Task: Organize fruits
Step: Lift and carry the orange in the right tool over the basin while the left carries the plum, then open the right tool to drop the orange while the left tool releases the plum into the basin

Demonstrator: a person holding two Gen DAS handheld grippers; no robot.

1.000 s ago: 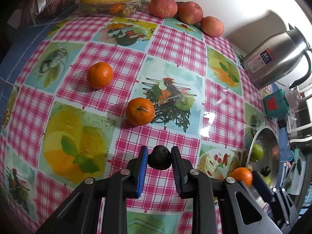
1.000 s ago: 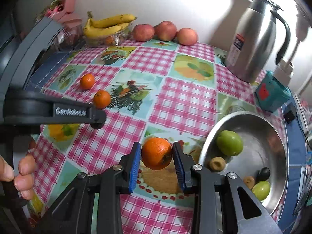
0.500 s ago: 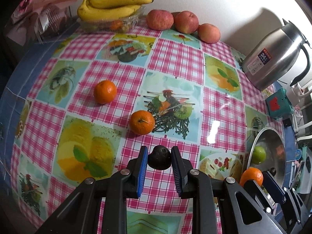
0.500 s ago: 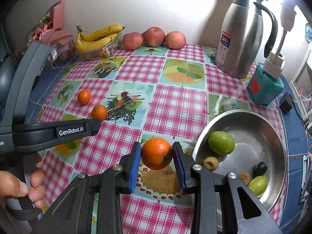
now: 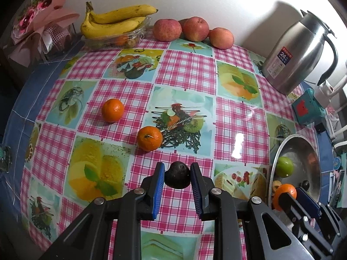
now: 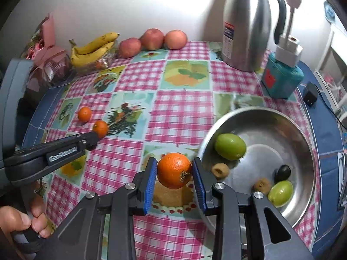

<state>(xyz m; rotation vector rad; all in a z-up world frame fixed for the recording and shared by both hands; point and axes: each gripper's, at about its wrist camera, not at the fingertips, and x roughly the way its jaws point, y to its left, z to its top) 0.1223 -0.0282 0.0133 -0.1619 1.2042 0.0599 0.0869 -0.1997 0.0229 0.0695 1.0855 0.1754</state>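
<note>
Both grippers are loaded. The left gripper [image 5: 177,177] has its blue pads clamped on a small dark fruit [image 5: 177,176], held above the pink checked tablecloth [image 5: 184,73] at the near centre. The right gripper [image 6: 174,171] is clamped on an orange [image 6: 174,170], carried just short of the left rim of the steel bowl [image 6: 303,151], which sits at the near right of the table. The bowl already contains two green fruits [image 6: 230,146], two small brown fruits [image 6: 220,170] and one dark fruit [image 6: 283,172], so it appears to serve as the collection point; the orange is judged to be next in, with the dark fruit to follow. Two mandarins [image 5: 112,110] lie loose on the cloth to the left of centre, well apart from the bowl and uncollected. Bananas [image 5: 115,21] on a clear tray and three apples [image 5: 193,29] sit along the far edge by the wall. A steel thermos jug [image 6: 247,26] stands at the far right, clear of the carrying path.
</note>
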